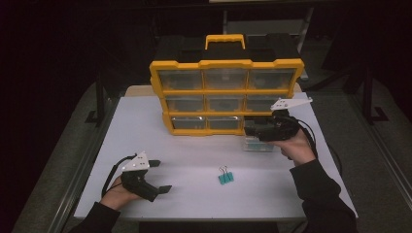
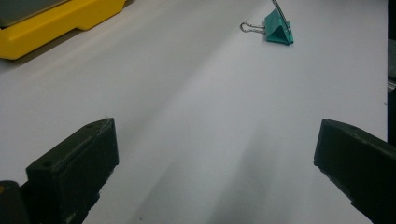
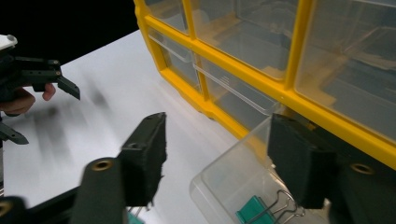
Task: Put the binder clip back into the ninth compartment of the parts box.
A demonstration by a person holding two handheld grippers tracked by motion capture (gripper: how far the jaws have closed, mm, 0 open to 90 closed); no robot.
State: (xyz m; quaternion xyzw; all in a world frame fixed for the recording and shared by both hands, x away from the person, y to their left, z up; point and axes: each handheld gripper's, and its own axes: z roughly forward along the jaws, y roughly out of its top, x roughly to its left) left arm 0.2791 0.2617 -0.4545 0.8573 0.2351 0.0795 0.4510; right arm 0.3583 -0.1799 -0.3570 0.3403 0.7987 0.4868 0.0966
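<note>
Nearest the person, at about seven o'clock on the white table (image 1: 194, 160), the left gripper (image 1: 159, 175) rested low in the left hand (image 1: 116, 196), its jaws spread wide with nothing but bare tabletop between them, as the left gripper view confirmed. Toward the middle of the near half, at roughly six o'clock, a teal binder clip (image 1: 226, 177) lay by itself on the table, well apart from both grippers; in the left gripper view the same clip (image 2: 279, 29) sat at about one o'clock from the jaws, with one wire handle flat and the other raised. Farther on, at about three o'clock, the right hand (image 1: 297, 147) held the right gripper (image 1: 250, 130) level, pointing toward the left of the table. Its jaws stood partly open, gripping nothing, just above a clear plastic drawer (image 1: 259, 144) that rested on the table beside the bottom right corner of the cabinet. In the right gripper view the drawer (image 3: 224, 179) lay below and between the two black pads (image 3: 148, 154), which did not press on it, and another teal binder clip (image 3: 261, 211) lay inside it. Farthest, at twelve o'clock, the yellow organizer cabinet (image 1: 226, 92) stood upright with its rows of clear drawers and its carrying handle on top.
</note>
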